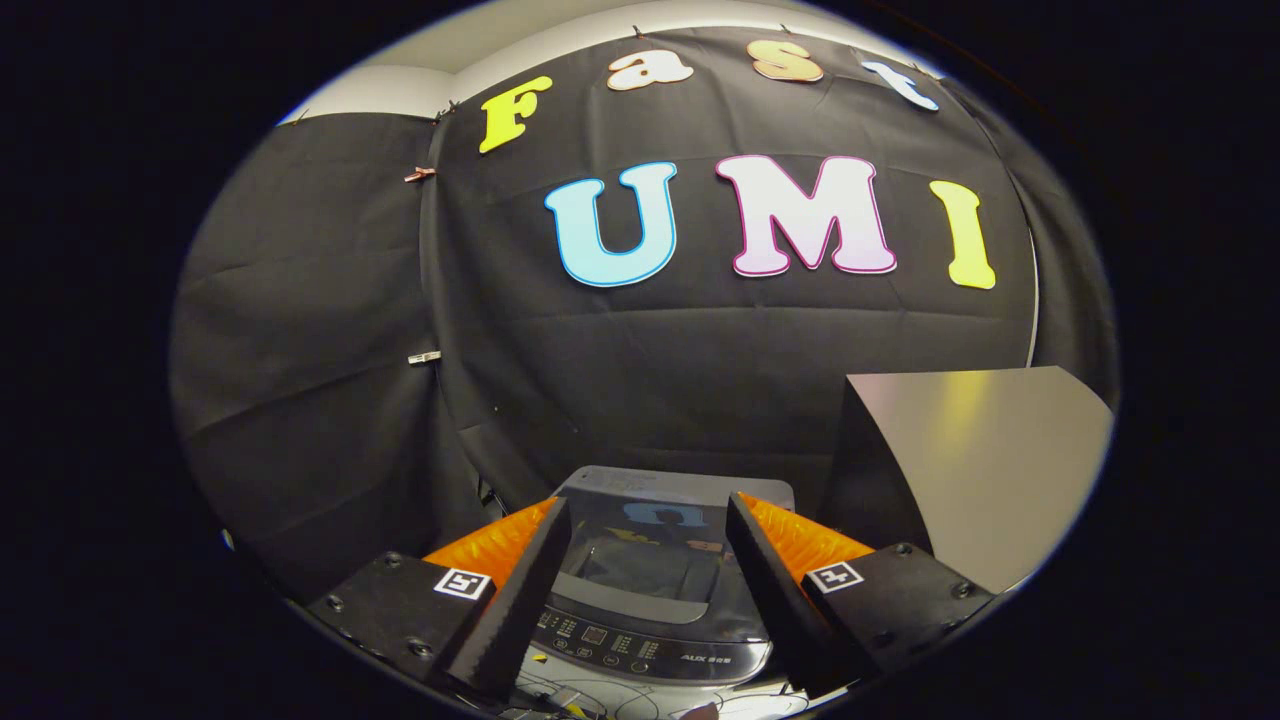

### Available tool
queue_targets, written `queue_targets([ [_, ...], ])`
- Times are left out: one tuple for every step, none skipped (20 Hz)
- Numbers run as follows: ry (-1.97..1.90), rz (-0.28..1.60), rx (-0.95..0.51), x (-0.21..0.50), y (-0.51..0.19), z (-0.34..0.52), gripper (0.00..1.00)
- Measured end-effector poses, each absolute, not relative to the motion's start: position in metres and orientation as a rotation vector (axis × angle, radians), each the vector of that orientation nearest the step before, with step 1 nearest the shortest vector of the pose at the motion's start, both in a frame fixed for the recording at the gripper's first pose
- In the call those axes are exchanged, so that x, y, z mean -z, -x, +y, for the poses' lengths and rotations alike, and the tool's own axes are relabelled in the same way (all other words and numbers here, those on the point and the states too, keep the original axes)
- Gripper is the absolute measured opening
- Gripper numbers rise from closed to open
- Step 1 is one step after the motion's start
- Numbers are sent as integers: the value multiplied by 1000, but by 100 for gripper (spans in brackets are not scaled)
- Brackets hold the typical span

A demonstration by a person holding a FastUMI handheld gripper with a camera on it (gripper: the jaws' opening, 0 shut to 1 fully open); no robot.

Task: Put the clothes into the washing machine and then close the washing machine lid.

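Gripper view, near to far: the gripper (648, 580) sits at bottom centre of the frame, jaws spread wide w/ nothing between them but open air. Held apart like this, probably so they're ready to take cloth or push on the lid, tho that's a guess.

Just beyond the fingertips, framed in the gap, is the washing machine (655, 600), seen from above & in front. Its control panel (640, 648) faces the camera along the near edge; loose cables lie below it at the very bottom of the frame. The washing machine lid (650, 530) looks down flat, dark glossy top mirroring the wall behind. Can't tell for sure it's fully latched.

Clothes: can't spot any from here, so no word on where they lie.

Right of the machine, mid-right of the frame, a grey panel (985, 460) stands up, prob. a booth divider. Behind all, the black cloth wall (700, 370) fills the upper frame, pinned w/ clips at upper left.
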State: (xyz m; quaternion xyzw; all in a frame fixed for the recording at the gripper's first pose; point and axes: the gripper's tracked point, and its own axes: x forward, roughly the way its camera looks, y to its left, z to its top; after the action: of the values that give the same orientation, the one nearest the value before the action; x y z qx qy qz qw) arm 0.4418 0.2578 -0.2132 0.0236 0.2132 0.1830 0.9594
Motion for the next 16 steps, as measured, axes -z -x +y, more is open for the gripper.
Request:
queue_targets([
  [-44,434,-374,213,-441,259,99],
  [-42,434,-376,214,-440,259,99],
  [-40,434,-376,213,-440,259,99],
  [-39,434,-376,213,-440,259,99],
  [-40,433,-375,212,-440,259,99],
  [-42,433,-374,211,-440,259,99],
  [-44,433,-373,210,-440,258,99],
  [-45,434,-372,211,-440,258,99],
  [-44,437,-372,212,-439,257,99],
  [-44,438,-372,212,-439,257,99],
  [-42,440,-372,213,-439,257,99],
  [-40,440,-372,213,-439,257,99],
  [-36,440,-372,213,-439,257,99],
  [-32,438,-373,212,-439,257,99],
  [-28,437,-373,212,-439,258,99],
  [-28,437,-373,212,-439,257,99],
])
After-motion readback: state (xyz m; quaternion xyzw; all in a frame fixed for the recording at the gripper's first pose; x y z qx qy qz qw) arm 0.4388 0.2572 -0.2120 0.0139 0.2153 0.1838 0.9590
